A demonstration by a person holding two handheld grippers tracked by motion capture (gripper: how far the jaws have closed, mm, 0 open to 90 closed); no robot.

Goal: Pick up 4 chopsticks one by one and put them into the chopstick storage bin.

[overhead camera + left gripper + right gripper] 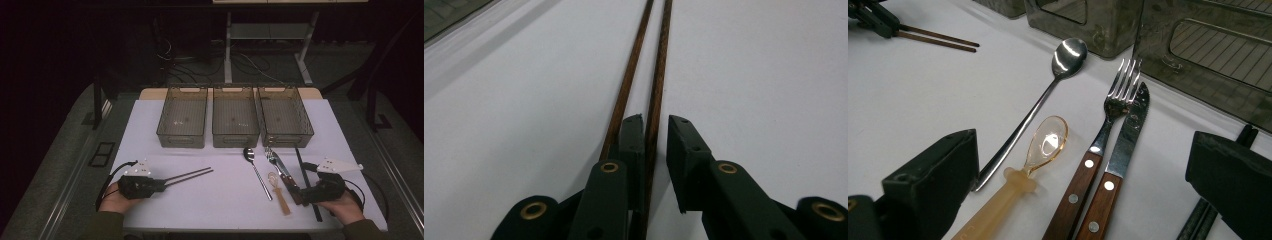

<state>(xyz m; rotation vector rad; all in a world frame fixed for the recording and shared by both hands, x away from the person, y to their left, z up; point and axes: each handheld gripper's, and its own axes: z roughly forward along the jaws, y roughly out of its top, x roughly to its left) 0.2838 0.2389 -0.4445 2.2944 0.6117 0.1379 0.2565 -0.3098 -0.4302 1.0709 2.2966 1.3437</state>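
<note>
Chopsticks straddled on the bench

One chopstick (655,100) was loosely bracketed by the left claw (655,125); its twin (626,85) risked being left behind. The right claw (1083,165) was spread.

Three smoky see-through bins sit in a row at the far edge of the white table (150,125): left bin (182,117), middle bin (235,116), right bin (285,116), walls touching or nearly so (all look empty). In front of them lie a steel spoon (257,171), a fork (271,156) and a knife (282,169) with riveted wooden handles side by side, and an amber plastic spoon (278,190) between steel spoon and fork. Beyond the table, a dark floor with loose cables (170,55) and grey desk legs (228,50).
</note>
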